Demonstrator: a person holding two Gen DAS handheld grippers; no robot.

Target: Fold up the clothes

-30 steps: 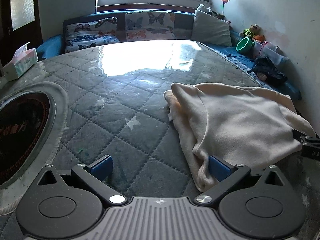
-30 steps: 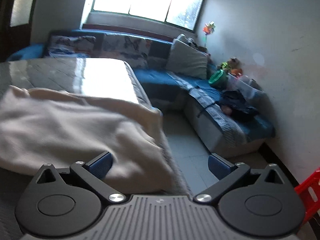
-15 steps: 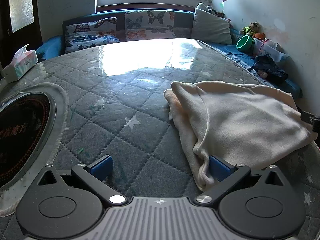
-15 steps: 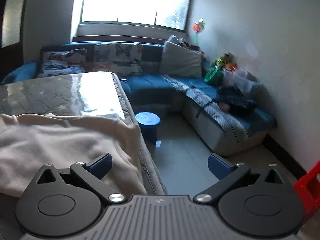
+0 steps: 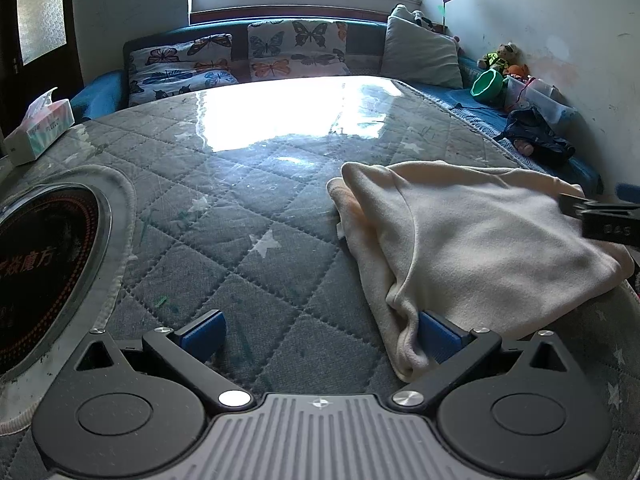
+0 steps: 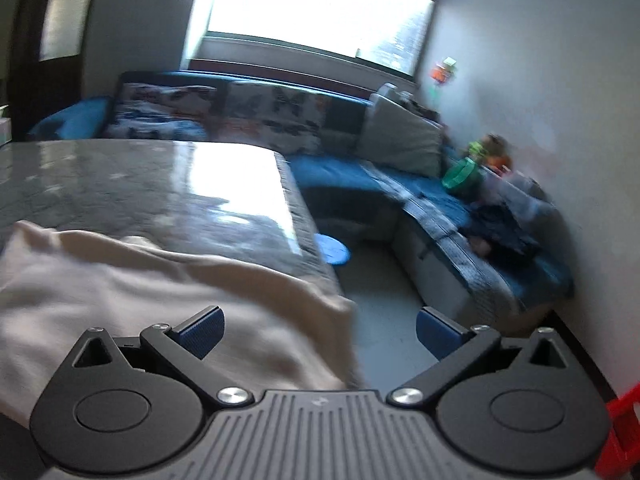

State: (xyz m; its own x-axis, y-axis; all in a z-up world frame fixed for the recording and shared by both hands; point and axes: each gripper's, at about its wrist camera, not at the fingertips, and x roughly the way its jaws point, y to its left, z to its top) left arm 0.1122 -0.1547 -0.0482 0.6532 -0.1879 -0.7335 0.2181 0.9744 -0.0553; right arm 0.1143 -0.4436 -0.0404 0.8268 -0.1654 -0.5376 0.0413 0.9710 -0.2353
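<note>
A cream fleece garment (image 5: 472,240) lies folded on the quilted grey table (image 5: 248,208), at its right side. My left gripper (image 5: 320,332) is open, low over the table at the garment's near left corner; its right blue pad (image 5: 438,336) touches the cloth edge. In the right wrist view the same garment (image 6: 140,296) lies at the lower left near the table's right edge. My right gripper (image 6: 318,332) is open and empty above that edge. Its finger also shows in the left wrist view (image 5: 600,220), over the garment's right side.
A round black glass plate (image 5: 44,264) is set in the table at left. A tissue box (image 5: 40,126) stands at the far left. A blue sofa with cushions (image 5: 280,52) runs behind and right. A blue stool (image 6: 332,250) stands on the floor. A red crate (image 6: 620,428) is at lower right.
My right gripper swung back left and up over the garment's right edge; its view is blurred by motion. My left gripper stayed in place.
</note>
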